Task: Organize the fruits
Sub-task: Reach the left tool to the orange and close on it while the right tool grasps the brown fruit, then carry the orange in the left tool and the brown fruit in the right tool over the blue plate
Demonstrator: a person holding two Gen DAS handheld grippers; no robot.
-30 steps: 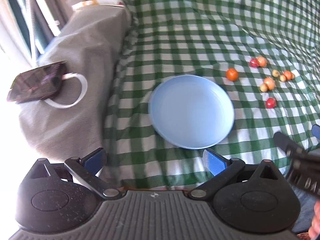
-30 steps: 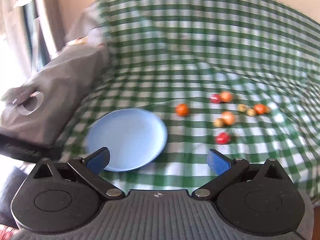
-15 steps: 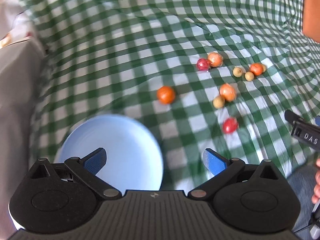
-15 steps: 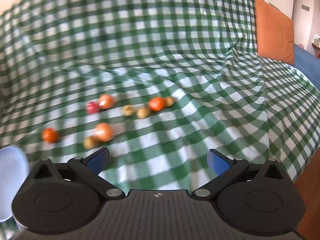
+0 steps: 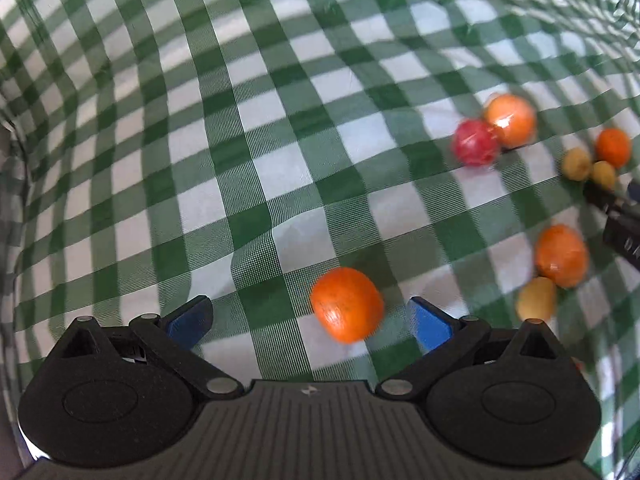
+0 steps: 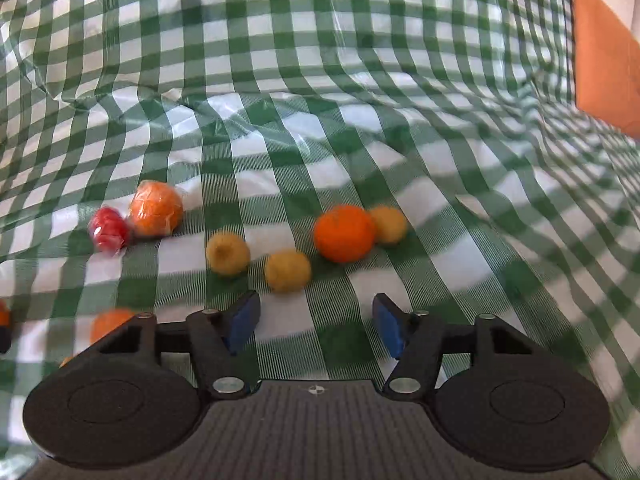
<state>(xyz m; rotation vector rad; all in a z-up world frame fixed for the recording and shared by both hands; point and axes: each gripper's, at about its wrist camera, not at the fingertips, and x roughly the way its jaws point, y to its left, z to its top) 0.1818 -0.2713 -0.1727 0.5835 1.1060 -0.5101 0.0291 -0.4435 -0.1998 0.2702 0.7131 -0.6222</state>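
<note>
Two open, empty grippers hover over scattered fruit, the left gripper [image 5: 308, 318] nearest, a lone orange [image 5: 346, 304] lying between its spread jaws toward the right fingertip.

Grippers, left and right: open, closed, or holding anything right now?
Left gripper: open, holding nothing; a round orange fruit sits between its jaws, untouched.
Right gripper: open, empty, above the green-and-white checked cloth.
</note>
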